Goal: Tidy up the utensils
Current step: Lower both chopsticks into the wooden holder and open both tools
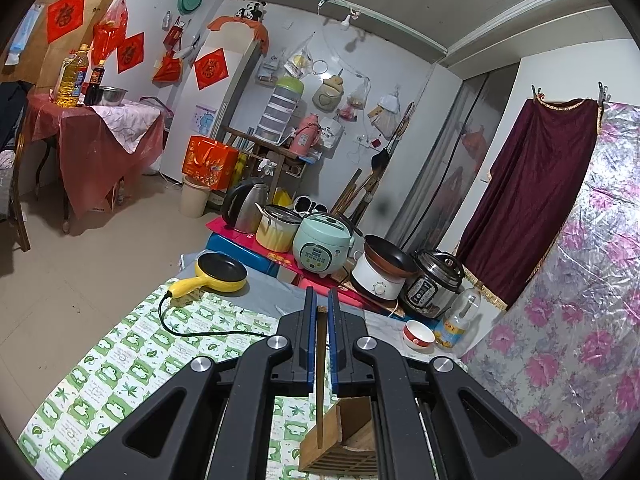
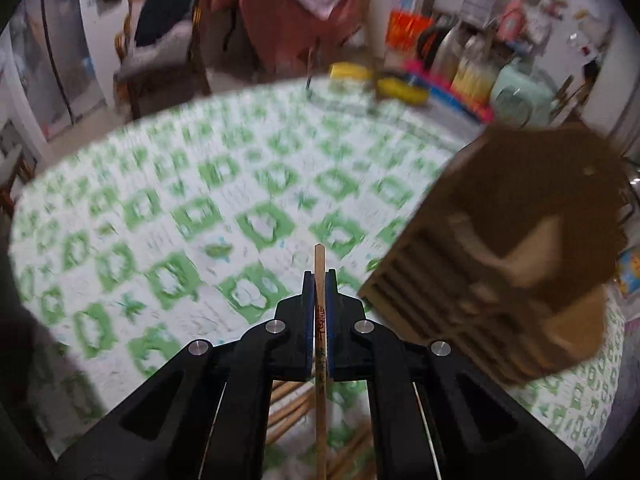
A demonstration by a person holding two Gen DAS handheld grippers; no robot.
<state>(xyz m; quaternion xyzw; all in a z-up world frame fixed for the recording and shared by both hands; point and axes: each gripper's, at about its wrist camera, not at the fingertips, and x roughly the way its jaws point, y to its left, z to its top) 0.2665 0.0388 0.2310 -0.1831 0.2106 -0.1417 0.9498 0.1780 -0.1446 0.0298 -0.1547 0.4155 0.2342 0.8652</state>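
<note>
My left gripper (image 1: 321, 308) is shut on a dark wooden chopstick (image 1: 320, 380) that hangs down into a slatted wooden utensil holder (image 1: 340, 440) right below the fingers. My right gripper (image 2: 319, 276) is shut on a light bamboo chopstick (image 2: 320, 344) with red characters, its tip poking past the fingertips. The same wooden holder (image 2: 516, 248) shows blurred at the right in the right wrist view, to the right of the gripper. Several loose chopsticks (image 2: 292, 404) lie on the green-and-white tablecloth (image 2: 224, 208) under the right gripper.
A yellow electric pan (image 1: 218, 274) with a black cord lies at the tablecloth's far edge. A red-and-white bowl (image 1: 418, 334) and a bottle (image 1: 458, 318) stand at the right. Rice cookers, a kettle and pots crowd the back. A floral-covered surface (image 1: 560, 340) runs along the right.
</note>
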